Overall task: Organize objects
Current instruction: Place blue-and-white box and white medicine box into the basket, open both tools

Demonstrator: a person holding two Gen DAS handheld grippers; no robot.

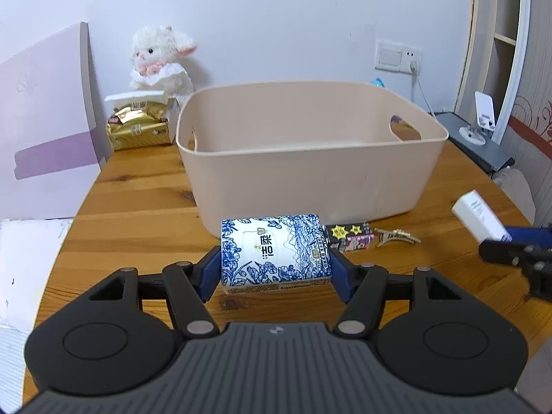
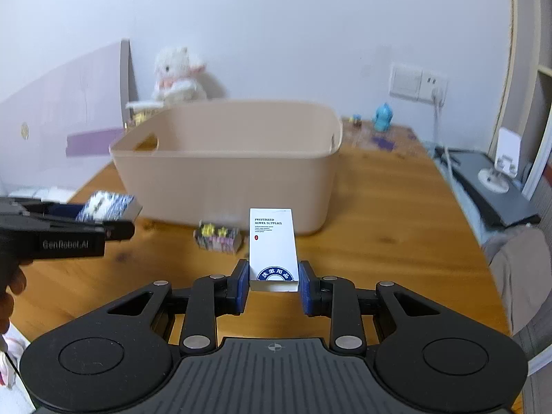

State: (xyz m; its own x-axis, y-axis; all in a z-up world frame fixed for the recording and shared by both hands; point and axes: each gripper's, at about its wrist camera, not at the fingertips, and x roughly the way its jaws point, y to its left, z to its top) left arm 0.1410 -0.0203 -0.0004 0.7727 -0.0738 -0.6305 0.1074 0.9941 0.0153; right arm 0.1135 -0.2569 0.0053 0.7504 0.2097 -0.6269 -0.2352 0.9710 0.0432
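A: While the left gripper (image 1: 276,269) sat low in the centre of its own view, what did it have between its blue pads?

B: It was clamped on a blue-and-white floral tissue pack (image 1: 274,253), one pad (image 1: 211,270) pressed against each end. The pack looked lifted just above the wooden table (image 1: 138,200), with a shadow under it, right in front of the beige plastic bin (image 1: 310,151).

A: And the right gripper (image 2: 274,284)?

B: Closed on a slim white hotel-supplies box (image 2: 273,248), gripped at its near end, pointing away toward the bin (image 2: 227,169) in the middle of that frame. In the left view the same box (image 1: 479,215) showed at the right edge.

A: What lay on the table?

B: A small dark packet with yellow stars (image 1: 348,236) and a gold hair clip (image 1: 396,236), side by side just beside the bin's front wall, right of centre.

A: Anything behind?

B: A white plush lamb (image 1: 160,60) in the upper left, above a gold foil pack (image 1: 139,129). A wall socket (image 1: 398,57) was at upper right, and a blue figurine (image 2: 383,117) stood on the table behind the bin.
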